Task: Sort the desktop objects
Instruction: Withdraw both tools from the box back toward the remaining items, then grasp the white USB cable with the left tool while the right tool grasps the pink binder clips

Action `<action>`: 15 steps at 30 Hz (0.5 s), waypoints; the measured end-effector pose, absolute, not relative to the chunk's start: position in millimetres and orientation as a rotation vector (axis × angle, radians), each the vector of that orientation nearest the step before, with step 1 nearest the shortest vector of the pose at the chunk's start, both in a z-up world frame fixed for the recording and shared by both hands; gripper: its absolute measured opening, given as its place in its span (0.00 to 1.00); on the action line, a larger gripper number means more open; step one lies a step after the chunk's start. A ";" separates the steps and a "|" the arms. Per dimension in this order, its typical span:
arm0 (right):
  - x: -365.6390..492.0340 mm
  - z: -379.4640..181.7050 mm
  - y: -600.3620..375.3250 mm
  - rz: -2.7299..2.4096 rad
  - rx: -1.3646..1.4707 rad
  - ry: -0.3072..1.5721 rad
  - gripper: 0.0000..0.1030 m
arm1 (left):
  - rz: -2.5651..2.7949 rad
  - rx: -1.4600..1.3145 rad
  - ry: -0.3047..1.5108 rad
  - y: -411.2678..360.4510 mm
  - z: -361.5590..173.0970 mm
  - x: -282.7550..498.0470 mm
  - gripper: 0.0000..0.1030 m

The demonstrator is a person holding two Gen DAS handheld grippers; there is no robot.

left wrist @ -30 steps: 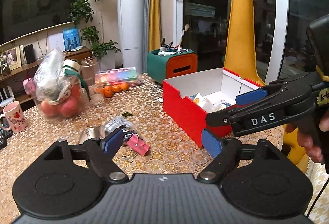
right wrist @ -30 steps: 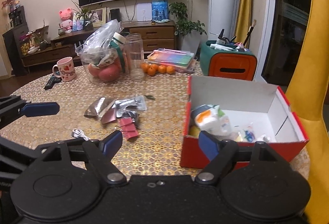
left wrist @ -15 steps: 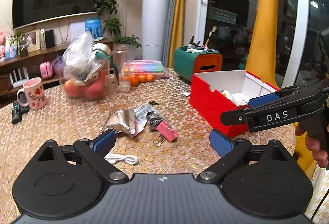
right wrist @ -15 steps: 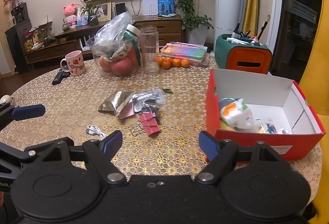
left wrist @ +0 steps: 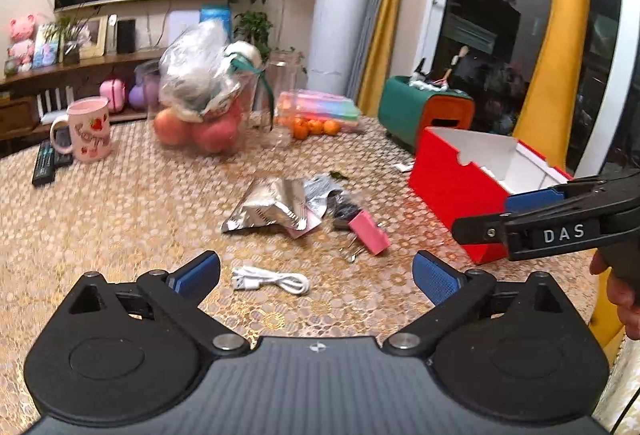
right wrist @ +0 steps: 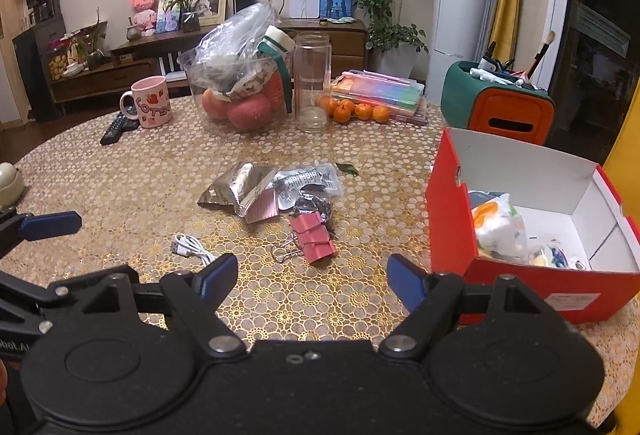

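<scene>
A white USB cable (left wrist: 272, 281) lies on the gold patterned table just ahead of my left gripper (left wrist: 316, 271), whose jaws are opening with nothing between them. Beyond the cable are a pink binder clip (left wrist: 368, 233) and crumpled foil packets (left wrist: 272, 207). At the right stands the red box (left wrist: 452, 187). In the right wrist view my right gripper (right wrist: 313, 275) is open and empty, hovering short of the binder clip (right wrist: 314, 239), with the cable (right wrist: 192, 249) to its left. The red box (right wrist: 448, 203) holds white packets (right wrist: 496, 227).
At the back of the table stand a pink mug (right wrist: 148, 107), a remote (right wrist: 116, 127), a clear bowl of apples (right wrist: 240, 91), a glass jar (right wrist: 312, 79), small oranges (right wrist: 352, 111) and a green-orange organiser (right wrist: 500, 103). A yellow giraffe figure (left wrist: 560, 35) rises behind the box.
Both grippers have come down and moved left toward the loose items. The left jaws have spread wider and the white cable has come into its view. Nothing was picked up.
</scene>
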State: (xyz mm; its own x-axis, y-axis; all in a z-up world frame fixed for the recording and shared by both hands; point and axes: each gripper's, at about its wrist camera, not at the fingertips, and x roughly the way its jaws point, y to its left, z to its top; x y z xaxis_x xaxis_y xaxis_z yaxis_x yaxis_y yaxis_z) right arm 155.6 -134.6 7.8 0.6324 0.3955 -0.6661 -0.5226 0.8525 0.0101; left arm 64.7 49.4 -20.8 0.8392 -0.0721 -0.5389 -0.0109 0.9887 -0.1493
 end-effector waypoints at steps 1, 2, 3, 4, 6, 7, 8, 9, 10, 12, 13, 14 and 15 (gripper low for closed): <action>157.3 5.1 -133.6 0.528 -0.193 0.717 0.79 | -0.032 -0.158 0.579 51.2 -23.0 66.2 1.00; 159.3 2.3 -132.0 0.527 -0.194 0.723 0.79 | -0.028 -0.162 0.577 53.2 -26.8 67.4 1.00; 161.4 0.1 -131.0 0.526 -0.195 0.727 0.79 | -0.025 -0.155 0.572 54.3 -30.7 68.7 1.00; 163.7 -2.5 -129.9 0.525 -0.193 0.732 0.79 | -0.021 -0.147 0.574 54.1 -34.1 71.0 1.00; 168.6 -7.0 -128.0 0.522 -0.188 0.741 0.79 | -0.022 -0.144 0.582 55.6 -41.3 76.3 1.00; 171.4 -10.0 -126.7 0.521 -0.186 0.746 0.79 | -0.027 -0.146 0.585 56.6 -44.6 78.6 1.00; 173.8 -12.5 -125.5 0.521 -0.185 0.749 0.79 | -0.027 -0.146 0.585 57.7 -48.3 81.6 1.00; 176.5 -15.0 -124.0 0.521 -0.185 0.753 0.79 | -0.029 -0.146 0.586 58.7 -51.1 84.5 1.00; 180.0 -18.2 -122.3 0.523 -0.185 0.757 0.79 | -0.033 -0.145 0.593 59.5 -54.5 88.1 1.00; 186.0 -23.2 -118.8 0.524 -0.189 0.761 0.79 | -0.023 -0.136 0.609 60.7 -61.2 96.0 1.00; 189.6 -26.2 -116.6 0.525 -0.193 0.764 0.79 | -0.014 -0.125 0.614 61.1 -64.9 100.4 1.00; 192.7 -29.1 -114.7 0.527 -0.196 0.767 0.79 | -0.004 -0.116 0.621 61.5 -68.3 104.5 1.00; 195.5 -32.3 -112.7 0.527 -0.198 0.769 0.79 | 0.003 -0.112 0.631 62.4 -72.0 108.6 1.00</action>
